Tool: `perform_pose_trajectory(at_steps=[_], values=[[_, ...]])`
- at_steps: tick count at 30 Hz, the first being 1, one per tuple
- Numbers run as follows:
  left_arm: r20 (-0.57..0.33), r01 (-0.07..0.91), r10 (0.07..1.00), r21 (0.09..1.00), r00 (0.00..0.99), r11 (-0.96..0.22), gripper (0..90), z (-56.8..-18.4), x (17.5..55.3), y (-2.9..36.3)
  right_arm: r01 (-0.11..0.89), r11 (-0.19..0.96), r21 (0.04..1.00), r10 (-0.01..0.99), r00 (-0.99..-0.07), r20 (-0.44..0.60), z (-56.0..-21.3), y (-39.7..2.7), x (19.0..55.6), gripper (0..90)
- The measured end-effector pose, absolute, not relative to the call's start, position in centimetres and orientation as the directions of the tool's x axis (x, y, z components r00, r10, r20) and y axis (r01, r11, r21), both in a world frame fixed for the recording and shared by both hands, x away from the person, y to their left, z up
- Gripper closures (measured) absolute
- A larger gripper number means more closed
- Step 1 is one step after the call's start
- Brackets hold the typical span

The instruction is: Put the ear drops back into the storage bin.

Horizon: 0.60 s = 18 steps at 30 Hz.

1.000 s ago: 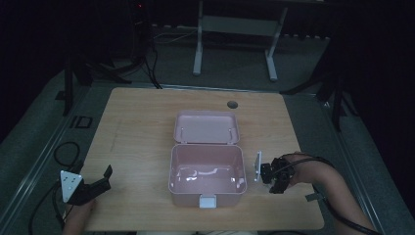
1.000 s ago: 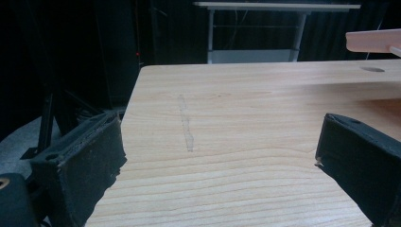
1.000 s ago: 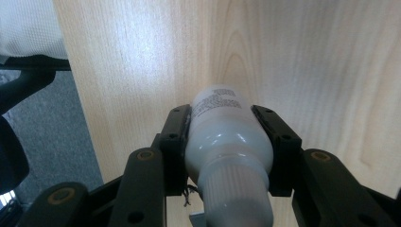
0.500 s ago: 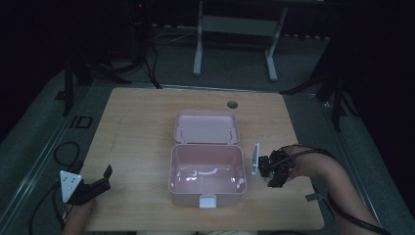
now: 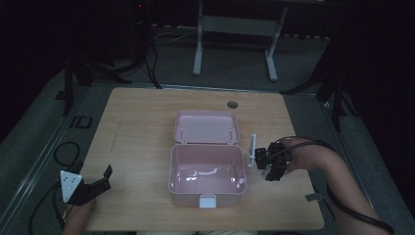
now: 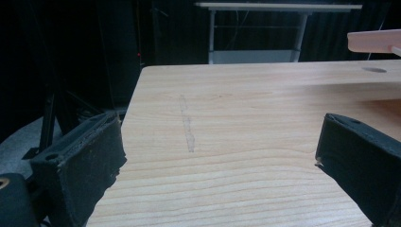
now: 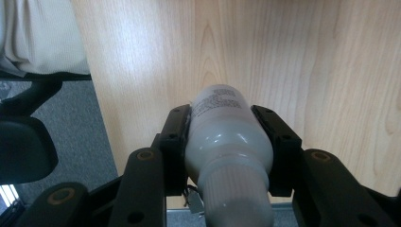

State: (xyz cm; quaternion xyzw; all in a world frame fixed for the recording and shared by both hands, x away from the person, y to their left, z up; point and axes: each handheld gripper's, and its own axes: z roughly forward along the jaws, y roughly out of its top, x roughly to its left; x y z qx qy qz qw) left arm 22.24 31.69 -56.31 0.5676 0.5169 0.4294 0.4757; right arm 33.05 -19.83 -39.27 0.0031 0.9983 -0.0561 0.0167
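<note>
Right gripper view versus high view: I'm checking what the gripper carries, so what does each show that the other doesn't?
The right gripper view alone shows the grey-white bottle clamped between the right gripper's jaws, with print on its body and a ribbed cap toward the camera. The high view alone shows the open pink box, its lid laid back, and the left gripper resting open near the table's corner. Both show the wooden table and the right gripper.

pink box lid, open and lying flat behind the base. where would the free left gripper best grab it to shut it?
Probably the lid's far long edge, reached over from the left. The near edge is hinged to the box, so only the far rim swings. The left gripper is open near the table's front-left corner.
</note>
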Motion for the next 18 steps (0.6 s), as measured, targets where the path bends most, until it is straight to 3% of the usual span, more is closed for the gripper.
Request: perform_pose_trajectory(at_steps=[8,18], values=[[-0.004,0.179,0.995,0.984,0.098,-0.014,2.0,-56.3,22.2,31.7,0.042,0.992,-0.116,0.035,-0.998,-0.056,-37.7,-18.5,33.6,59.6],[-0.001,0.178,0.995,0.984,0.1,-0.017,2.0,-56.3,22.2,31.7,0.006,0.994,-0.108,-0.002,-0.997,-0.071,-36.6,-16.4,33.4,59.6]])
